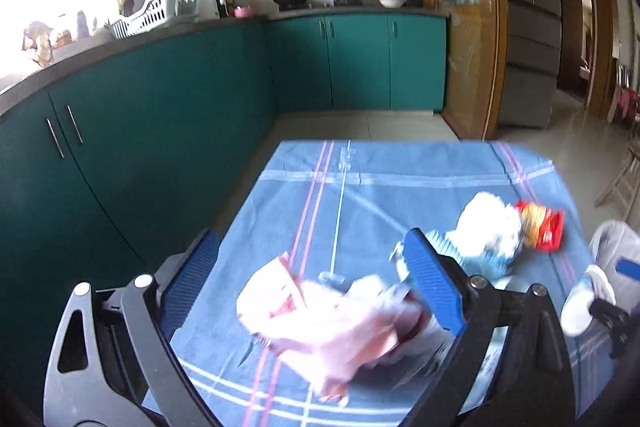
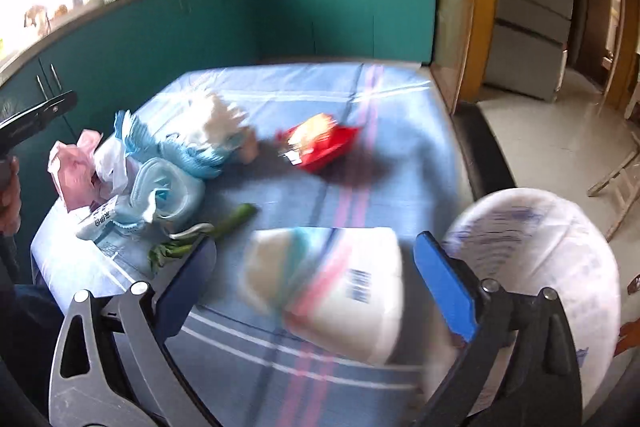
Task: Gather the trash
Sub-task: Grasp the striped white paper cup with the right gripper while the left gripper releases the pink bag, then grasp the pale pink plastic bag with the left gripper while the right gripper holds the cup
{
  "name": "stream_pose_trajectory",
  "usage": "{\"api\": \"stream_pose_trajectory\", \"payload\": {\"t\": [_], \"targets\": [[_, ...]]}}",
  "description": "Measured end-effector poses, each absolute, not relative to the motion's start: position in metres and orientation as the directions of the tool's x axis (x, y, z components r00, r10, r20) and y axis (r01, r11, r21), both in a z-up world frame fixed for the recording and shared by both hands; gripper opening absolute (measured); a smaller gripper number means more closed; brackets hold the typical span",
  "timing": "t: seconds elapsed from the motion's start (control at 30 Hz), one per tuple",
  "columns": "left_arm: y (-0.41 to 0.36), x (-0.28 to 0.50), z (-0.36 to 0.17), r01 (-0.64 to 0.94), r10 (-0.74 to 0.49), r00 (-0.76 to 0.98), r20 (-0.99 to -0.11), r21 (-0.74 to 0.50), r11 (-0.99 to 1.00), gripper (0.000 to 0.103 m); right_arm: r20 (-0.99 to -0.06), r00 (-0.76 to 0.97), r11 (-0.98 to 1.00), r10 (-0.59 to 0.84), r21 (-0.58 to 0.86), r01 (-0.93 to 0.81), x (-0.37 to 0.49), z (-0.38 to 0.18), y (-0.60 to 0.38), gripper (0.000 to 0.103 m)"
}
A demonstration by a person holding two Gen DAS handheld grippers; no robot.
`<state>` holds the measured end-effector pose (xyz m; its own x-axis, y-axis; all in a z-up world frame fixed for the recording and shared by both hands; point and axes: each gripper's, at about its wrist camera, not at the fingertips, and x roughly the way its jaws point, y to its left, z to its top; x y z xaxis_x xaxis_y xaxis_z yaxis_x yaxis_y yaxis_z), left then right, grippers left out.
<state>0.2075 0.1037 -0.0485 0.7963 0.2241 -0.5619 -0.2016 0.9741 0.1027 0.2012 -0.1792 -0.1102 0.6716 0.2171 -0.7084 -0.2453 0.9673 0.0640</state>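
- The worktop [image 2: 400, 115] under a blue cloth carries most trash uncollected: white pack [image 2: 332, 287], blue wrappers [image 2: 168, 195], red snack bag [image 2: 320, 143], green stalk [image 2: 236, 217].
- White bag [image 2: 552, 267] hangs beside the right tool [image 2: 316, 287] (contents hidden).
- Both tools gape, holding nothing; left tool [image 1: 312, 291] hovers over blurred pink wrapper [image 1: 320, 327].
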Motion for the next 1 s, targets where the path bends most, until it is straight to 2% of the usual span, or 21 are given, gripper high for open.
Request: {"api": "stream_pose_trajectory", "payload": {"t": [0.13, 0.27, 0.57, 0.8, 1.0], "targets": [[0.129, 0.201, -0.054, -0.141, 0.104, 0.786, -0.609, -0.013, 0.99, 0.095, -0.7, 0.704, 0.987, 0.121, 0.007, -0.163, 0.203, -0.125, -0.174, 0.097], [0.137, 0.207, -0.071, -0.113, 0.018, 0.746, -0.665, -0.1, 0.989, 0.095, -0.731, 0.67, 0.99, 0.125, 0.051, -0.13, 0.212, -0.141, -0.183, 0.098], [0.108, 0.207, -0.088, -0.046, 0.014, 0.731, -0.682, -0.028, 0.999, 0.095, -0.73, 0.655, 0.979, 0.196, 0.105, -0.176, 0.216, -0.146, -0.184, 0.098], [0.085, 0.199, -0.088, -0.03, 0.101, 0.764, -0.638, 0.121, 0.992, 0.094, -0.732, 0.647, 0.975, 0.215, 0.126, -0.182, 0.216, -0.148, -0.184, 0.098], [0.087, 0.201, -0.093, -0.025, 0.098, 0.743, -0.662, 0.119, 0.993, 0.069, -0.729, 0.648, 0.975, 0.22, 0.135, -0.179, 0.214, -0.148, -0.185, 0.098]]}}
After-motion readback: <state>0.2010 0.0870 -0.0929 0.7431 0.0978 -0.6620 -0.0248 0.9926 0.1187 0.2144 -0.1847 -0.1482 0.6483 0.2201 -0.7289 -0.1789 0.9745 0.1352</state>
